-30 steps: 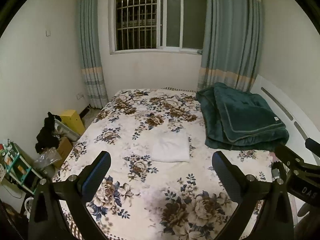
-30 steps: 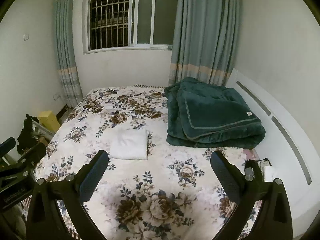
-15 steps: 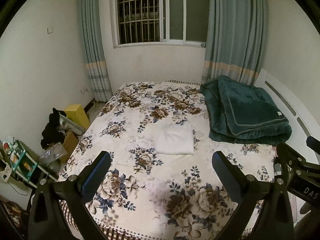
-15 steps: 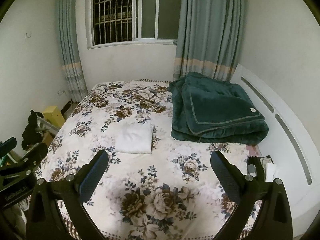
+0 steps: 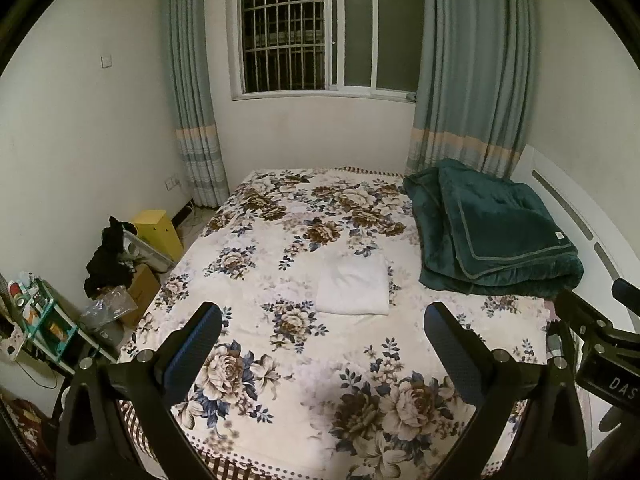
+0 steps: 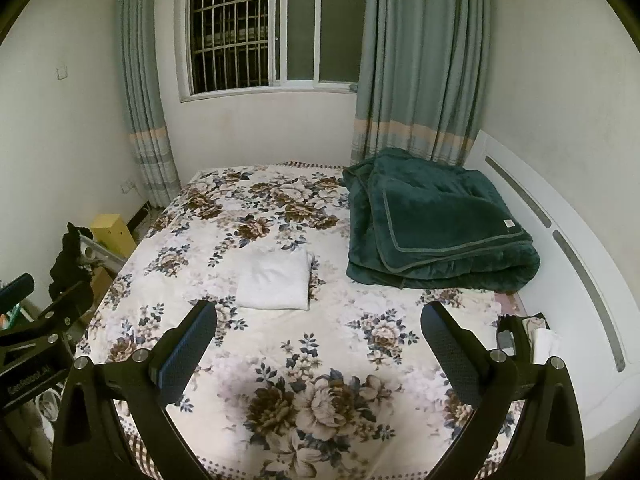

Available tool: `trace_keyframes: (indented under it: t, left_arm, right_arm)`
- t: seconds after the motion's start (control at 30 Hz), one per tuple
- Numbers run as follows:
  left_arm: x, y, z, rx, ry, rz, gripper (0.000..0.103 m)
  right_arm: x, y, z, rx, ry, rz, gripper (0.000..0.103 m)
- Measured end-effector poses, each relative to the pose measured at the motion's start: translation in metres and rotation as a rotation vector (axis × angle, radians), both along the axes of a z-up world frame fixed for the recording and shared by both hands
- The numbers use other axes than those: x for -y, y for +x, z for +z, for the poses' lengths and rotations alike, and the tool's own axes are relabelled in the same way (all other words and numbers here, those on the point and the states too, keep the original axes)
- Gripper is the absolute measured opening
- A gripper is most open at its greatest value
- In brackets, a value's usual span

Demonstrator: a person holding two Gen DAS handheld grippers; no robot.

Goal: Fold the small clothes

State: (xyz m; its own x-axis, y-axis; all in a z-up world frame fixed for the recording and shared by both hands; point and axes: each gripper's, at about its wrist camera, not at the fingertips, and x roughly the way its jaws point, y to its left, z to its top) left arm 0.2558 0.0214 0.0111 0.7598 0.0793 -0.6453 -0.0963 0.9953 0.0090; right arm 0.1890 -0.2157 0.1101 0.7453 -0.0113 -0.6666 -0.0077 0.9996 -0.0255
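A small white garment (image 5: 354,284) lies folded into a neat rectangle near the middle of the flower-print bed (image 5: 280,360); the right wrist view shows the same white garment (image 6: 276,280) left of centre. My left gripper (image 5: 322,328) hangs open above the bed's near end, well short of the garment, with nothing between its fingers. My right gripper (image 6: 318,326) is open too, held back over the foot of the bed (image 6: 320,380) and empty. Each gripper's body shows at the edge of the other's view.
A folded dark green blanket (image 5: 492,236) fills the bed's far right corner by the white headboard (image 5: 568,208). Left of the bed stand a yellow box (image 5: 158,228), dark clothes on cardboard boxes (image 5: 110,264) and a cluttered shelf (image 5: 36,320). A barred window (image 5: 320,28) with curtains is behind.
Both grippers have pulled back and up from the bed, so more of the bed's near edge and the floor shows. The white garment has stayed put, and both grippers stayed open.
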Motion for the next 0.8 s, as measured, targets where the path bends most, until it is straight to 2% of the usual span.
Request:
trace_keyframes:
  t: [0.8]
  left_arm:
    - [0.007, 0.001, 0.012, 0.01, -0.009, 0.0, 0.103]
  right_arm:
    - [-0.002, 0.001, 0.002, -0.001, 0.006, 0.006, 0.103]
